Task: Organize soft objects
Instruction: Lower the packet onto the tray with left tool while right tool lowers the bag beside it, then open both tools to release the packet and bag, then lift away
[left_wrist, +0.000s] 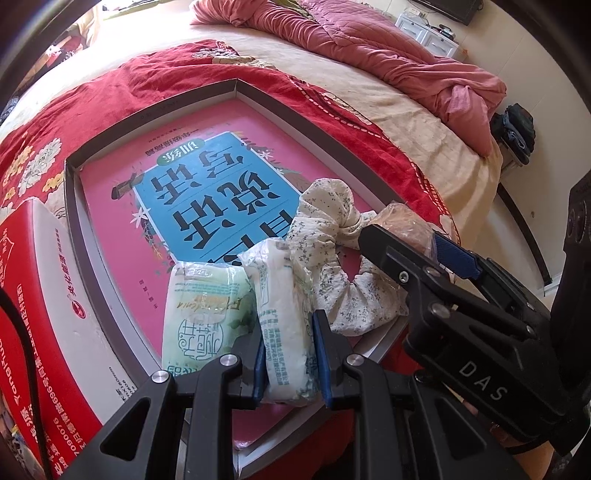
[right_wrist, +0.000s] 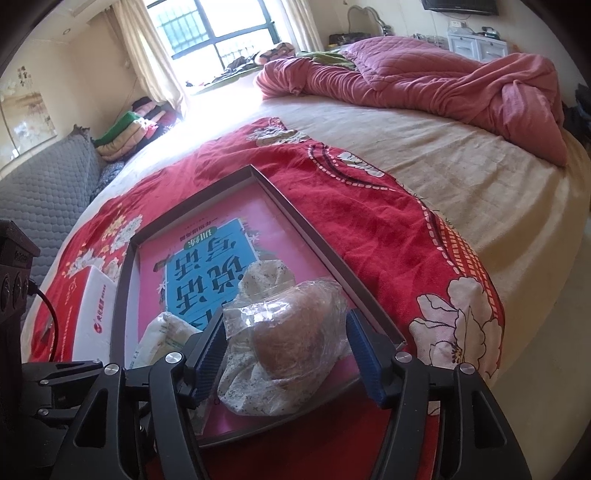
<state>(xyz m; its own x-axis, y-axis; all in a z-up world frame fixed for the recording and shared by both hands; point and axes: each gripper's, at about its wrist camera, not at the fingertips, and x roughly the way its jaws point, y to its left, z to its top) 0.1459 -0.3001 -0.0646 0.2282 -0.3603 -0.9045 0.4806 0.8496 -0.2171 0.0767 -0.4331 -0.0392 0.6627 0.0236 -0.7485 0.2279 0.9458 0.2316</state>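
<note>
Two hand-held grippers worked over the bed (right_wrist: 461, 192), above a shallow grey-rimmed tray (left_wrist: 155, 110) lined with a pink and blue printed sheet and lying on a red floral blanket (right_wrist: 369, 192). Left hand-held gripper (left_wrist: 290, 363) was clamped on a white tissue pack (left_wrist: 284, 306), blue pads pressing both sides; the pack stood on edge at the tray's near rim, just beside a green wet-wipe pack (left_wrist: 201, 314) lying flat. Right hand-held gripper (right_wrist: 286, 360) had its jaws apart around a plastic-wrapped brown bun (right_wrist: 295, 332), which rested partly on a floral cloth scrunchie (left_wrist: 332, 266) in the tray's near right corner; neither pad appeared to press the wrap, so the bun looked set down and released. Judged step: placing soft items in the tray. To finish well, the right gripper should back out along its own line without snagging the loose wrap, and the left should lower the pack flat next to the wipes before letting go. Room: the far half of the tray lay open. Hazards: the tray's low rim close under both grippers, a red and white box (left_wrist: 40, 295) touching the tray's left side, and the two grippers near each other.
</note>
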